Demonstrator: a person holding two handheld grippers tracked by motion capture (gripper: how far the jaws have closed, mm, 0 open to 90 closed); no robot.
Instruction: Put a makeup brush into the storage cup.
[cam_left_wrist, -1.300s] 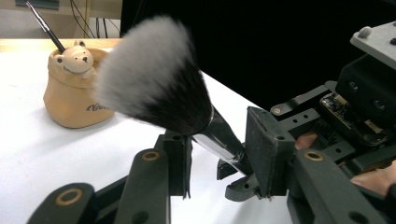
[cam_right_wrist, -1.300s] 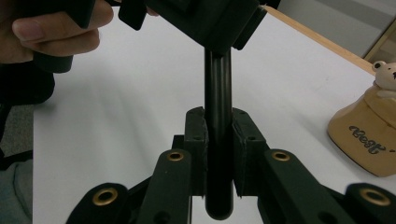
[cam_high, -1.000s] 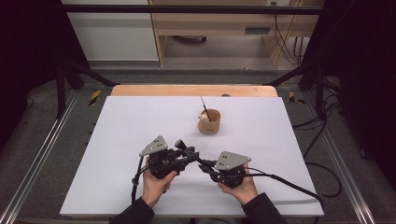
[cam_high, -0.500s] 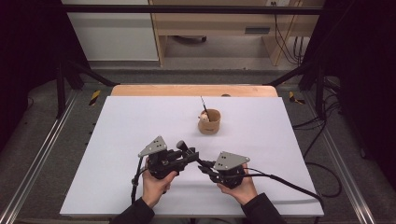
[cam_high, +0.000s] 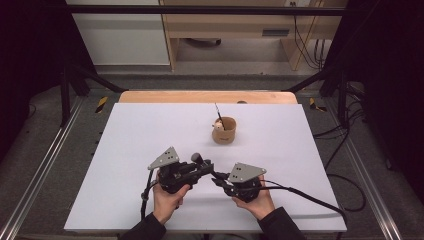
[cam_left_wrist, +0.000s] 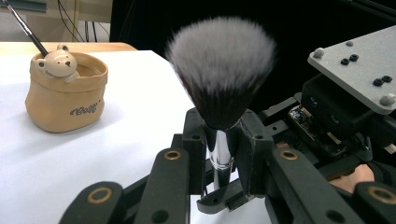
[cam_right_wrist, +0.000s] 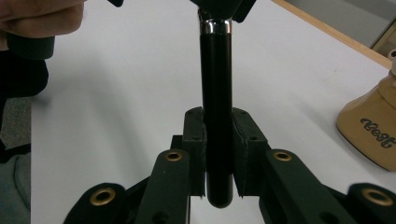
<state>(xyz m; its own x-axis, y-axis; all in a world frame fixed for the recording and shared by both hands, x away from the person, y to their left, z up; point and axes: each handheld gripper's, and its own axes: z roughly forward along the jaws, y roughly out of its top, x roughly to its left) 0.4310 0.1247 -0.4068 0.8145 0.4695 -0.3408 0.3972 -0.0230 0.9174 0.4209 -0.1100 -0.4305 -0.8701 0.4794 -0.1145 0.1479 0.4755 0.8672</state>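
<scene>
Two grippers share one makeup brush (cam_left_wrist: 220, 79) above the table's (cam_high: 125, 130) near edge: left gripper (cam_left_wrist: 220, 144) clamped on its chrome ferrule, right gripper (cam_right_wrist: 218, 140) closed on its smooth black handle; light, rigid, likely slippery, bristles soft, so grip the handle.

Bright white tabletop, dark surroundings, soft overhead light.

The white table sheet (cam_high: 150, 135) is evenly lit and nearly blown out, while the floor around it falls to black. The tan bear-faced ceramic pot (cam_left_wrist: 65, 91) casts a faint shadow. The silver metal brush ferrule (cam_left_wrist: 222, 151) carries small glare; nearest black jaw links blur softly.
</scene>
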